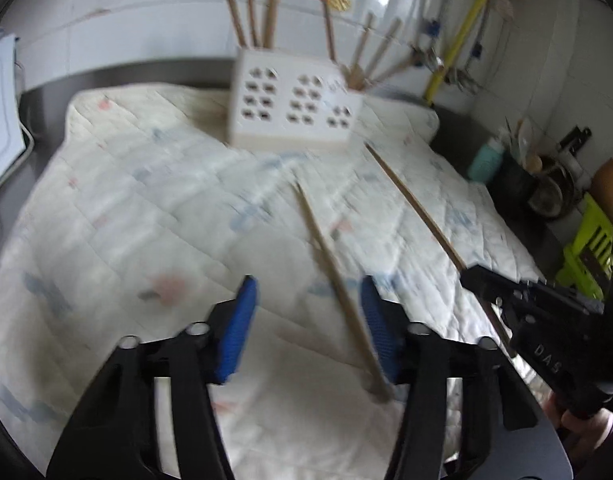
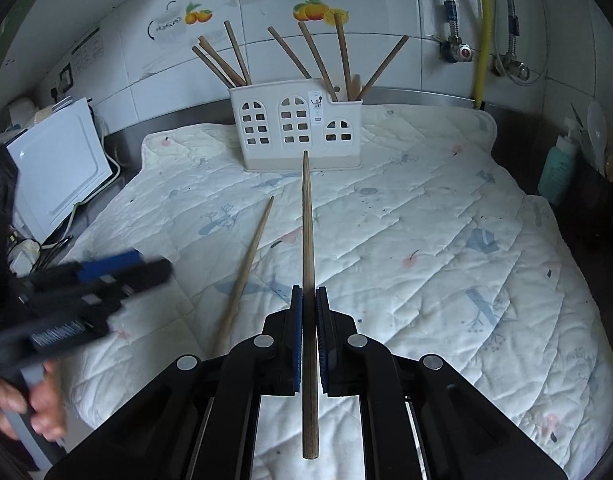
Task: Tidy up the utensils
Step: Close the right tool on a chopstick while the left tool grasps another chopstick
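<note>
The right gripper (image 2: 309,300) clamps one chopstick (image 2: 307,240), tip toward the white holder (image 2: 298,128). The left gripper (image 1: 306,320) (blurred) stands unclenched around a second chopstick (image 1: 330,272) lying before that holder.

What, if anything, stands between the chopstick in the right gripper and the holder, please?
Nothing visible: the chopstick clamped in the right gripper points straight at the holder, with only bare quilt between its tip and the holder.
</note>
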A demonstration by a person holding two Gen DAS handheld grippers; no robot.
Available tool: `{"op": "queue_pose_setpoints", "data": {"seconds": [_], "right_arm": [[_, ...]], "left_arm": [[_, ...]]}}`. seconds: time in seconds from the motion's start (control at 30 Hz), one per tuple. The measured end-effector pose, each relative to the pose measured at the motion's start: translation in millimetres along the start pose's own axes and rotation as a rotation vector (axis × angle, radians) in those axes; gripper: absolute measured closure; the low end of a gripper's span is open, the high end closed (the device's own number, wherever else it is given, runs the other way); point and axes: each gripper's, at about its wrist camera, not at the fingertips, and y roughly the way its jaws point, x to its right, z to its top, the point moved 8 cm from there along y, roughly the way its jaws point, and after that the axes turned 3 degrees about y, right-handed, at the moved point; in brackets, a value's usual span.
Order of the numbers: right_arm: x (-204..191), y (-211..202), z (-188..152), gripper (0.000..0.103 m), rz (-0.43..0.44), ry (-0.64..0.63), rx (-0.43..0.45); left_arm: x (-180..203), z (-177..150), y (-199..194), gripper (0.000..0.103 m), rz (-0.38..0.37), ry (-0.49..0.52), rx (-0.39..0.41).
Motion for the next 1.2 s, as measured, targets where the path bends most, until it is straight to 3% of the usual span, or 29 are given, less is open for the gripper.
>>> {"op": "queue_pose_setpoints", "data": {"seconds": [0.23, 0.33, 0.57, 0.77, 1.2], "right_arm": [[16.7, -8.4, -0.9, 0.097, 0.011, 0.004, 0.016], [21.9, -8.7, -2.0, 0.097, 0.015, 0.005, 0.015], [26.6, -7.7, -2.8, 0.097, 0.026, 0.018, 0.015], [23.6, -6.2, -2.2, 0.097, 0.034, 0.014, 0.014], [22.8, -19.5, 13.3, 0.097, 0.029, -0.002, 0.062]], "left_arm": [[19.6, -13.8, 26.0, 0.072, -0.047, -0.045, -0.065], [26.8, -15.7, 36.1, 0.076, -0.021, -0.017, -0.073], [22.6, -21.1, 56.3, 0.086, -0.009, -0.059, -0.121], [27.0, -18.3, 61.3, 0.093, 0.066, 0.007, -0.125], [25.3, -18.0, 64.3, 0.094, 0.072, -0.025, -0.124]]}}
